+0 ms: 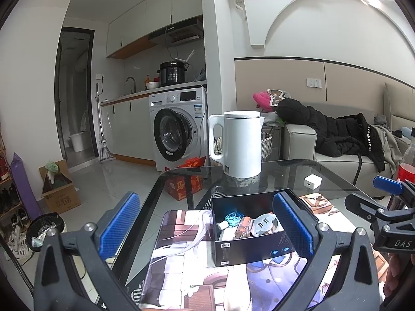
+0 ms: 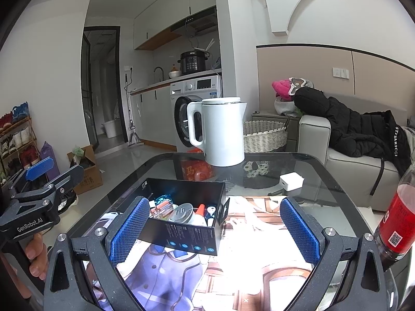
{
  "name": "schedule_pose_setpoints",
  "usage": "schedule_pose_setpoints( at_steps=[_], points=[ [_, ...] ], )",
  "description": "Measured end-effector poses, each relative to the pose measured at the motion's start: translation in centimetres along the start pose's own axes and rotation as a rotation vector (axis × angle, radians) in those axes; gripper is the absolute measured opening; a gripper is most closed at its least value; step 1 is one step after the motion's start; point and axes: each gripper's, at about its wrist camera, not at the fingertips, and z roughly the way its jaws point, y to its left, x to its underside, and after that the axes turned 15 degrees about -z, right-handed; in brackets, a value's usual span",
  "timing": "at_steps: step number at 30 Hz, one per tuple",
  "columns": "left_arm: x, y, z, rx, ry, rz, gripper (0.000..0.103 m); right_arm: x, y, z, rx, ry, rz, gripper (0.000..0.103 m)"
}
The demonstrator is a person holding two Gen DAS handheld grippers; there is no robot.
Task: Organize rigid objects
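The open black cardboard box (image 1: 255, 229) sits low and centre in the left wrist view, on a printed illustrated mat (image 2: 181, 272) over the dark glass table (image 2: 324, 181). Inside lie small rigid items: a round silver adapter (image 2: 181, 213), a clear blue-tinted piece (image 1: 233, 217) and an amber-capped small bottle (image 1: 243, 229); others are too cluttered to identify.

The left gripper (image 1: 205, 229) is spread wide and empty, its right pad overlapping the box's right side in the frame. The right gripper (image 2: 215, 229) is likewise spread and empty, its left pad at the box's near-left corner.

Risks, as judged:
- A pad may nudge the light box and slide it on the mat.
- The white cube charger (image 2: 290, 181), at centre right, stands loose on slick glass and may skid if pinched off-centre.
- The red-labelled plastic bottle (image 2: 396, 223), at the right edge, stands near the right gripper's outer arm and may topple on a sideways swing.
- The tall white electric kettle (image 2: 223, 132) stands behind, well apart.
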Motion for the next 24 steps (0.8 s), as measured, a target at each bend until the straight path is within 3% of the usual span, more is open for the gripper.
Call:
schedule_pose_setpoints(
  at_steps=[24],
  points=[
    [-0.15, -0.57, -0.46, 0.002, -0.004, 0.033, 0.103, 0.13, -0.08, 0.13, -0.006, 0.004, -0.004, 0.102]
  ],
)
